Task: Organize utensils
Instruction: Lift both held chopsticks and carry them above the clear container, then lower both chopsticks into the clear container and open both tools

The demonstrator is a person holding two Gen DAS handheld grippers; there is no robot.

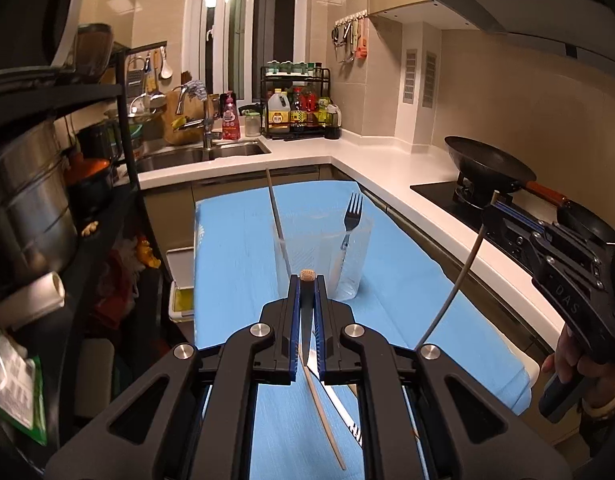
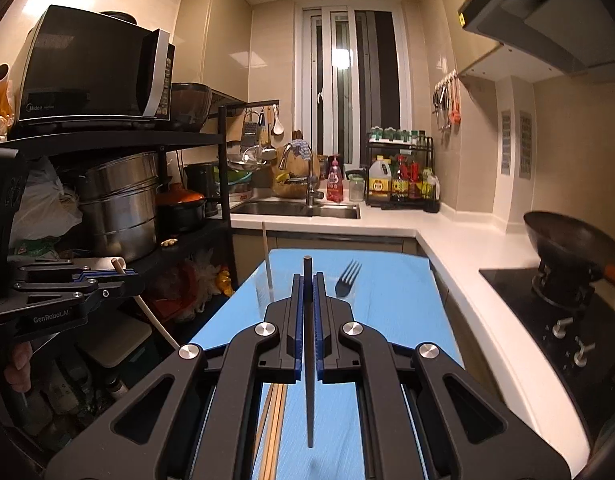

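Note:
A clear plastic cup (image 1: 321, 258) stands on the blue mat (image 1: 235, 272). It holds a fork (image 1: 354, 214), tines up, and one chopstick (image 1: 276, 220). My left gripper (image 1: 306, 280) is shut on a chopstick (image 1: 306, 320) in the air just short of the cup. My right gripper (image 2: 307, 278) is shut on another chopstick (image 2: 308, 360), lifted above the mat, with the fork (image 2: 347, 278) beyond it. Each gripper shows in the other's view: the right gripper (image 1: 492, 208) with its pale chopstick (image 1: 461, 280), and the left gripper (image 2: 127, 276). Loose chopsticks (image 2: 273, 420) and a white utensil (image 1: 341, 410) lie on the mat below.
A white counter (image 1: 379, 168) wraps the back and right. It carries a sink (image 1: 195, 154), a bottle rack (image 1: 297, 110) and a wok (image 1: 487, 164) on the hob. A black shelf (image 2: 155, 138) with steel pots (image 2: 115, 208) and a microwave (image 2: 95, 68) stands at the left.

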